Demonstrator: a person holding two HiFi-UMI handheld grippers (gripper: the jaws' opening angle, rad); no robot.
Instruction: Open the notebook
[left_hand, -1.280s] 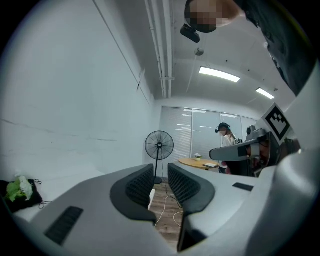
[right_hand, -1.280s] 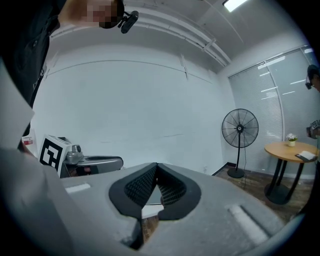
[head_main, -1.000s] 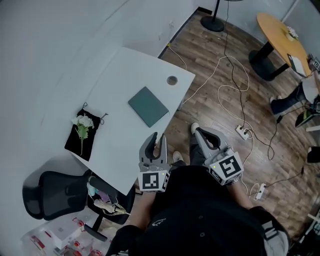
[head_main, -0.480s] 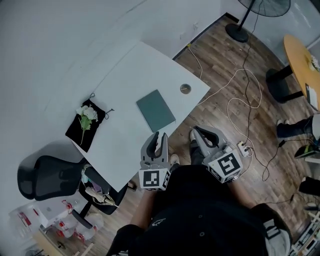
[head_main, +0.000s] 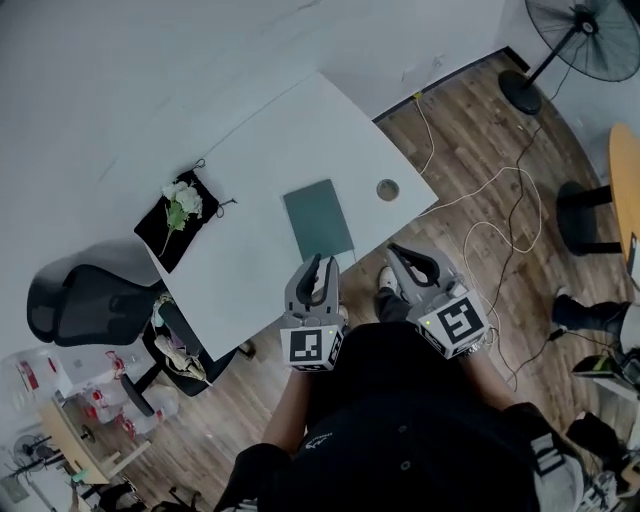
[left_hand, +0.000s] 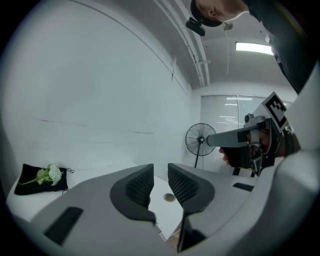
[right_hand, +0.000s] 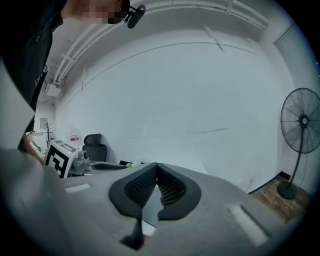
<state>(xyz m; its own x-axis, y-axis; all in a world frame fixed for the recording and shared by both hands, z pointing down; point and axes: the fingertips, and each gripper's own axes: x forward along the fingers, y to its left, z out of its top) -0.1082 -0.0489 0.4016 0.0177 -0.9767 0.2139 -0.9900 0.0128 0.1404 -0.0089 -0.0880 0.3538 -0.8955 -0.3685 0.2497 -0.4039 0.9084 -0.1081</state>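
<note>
Wood-floored office | white surface (head_main: 250, 160) has drawn closer and more central in the head view over the last second | closed green notebook (head_main: 318, 220) lies flat, untouched | left gripper (head_main: 322, 265) just short of the notebook, jaws slightly apart, empty | right gripper (head_main: 398, 252) near the notebook's right corner, jaws pressed together on nothing | judged: approach only, opening not begun

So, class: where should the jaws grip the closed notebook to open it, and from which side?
Probably pinch only the top cover at a near corner of the notebook, coming in low from the person's side. It lies flat and closed, one short edge by the table rim; the spine's side cannot be told.
</note>
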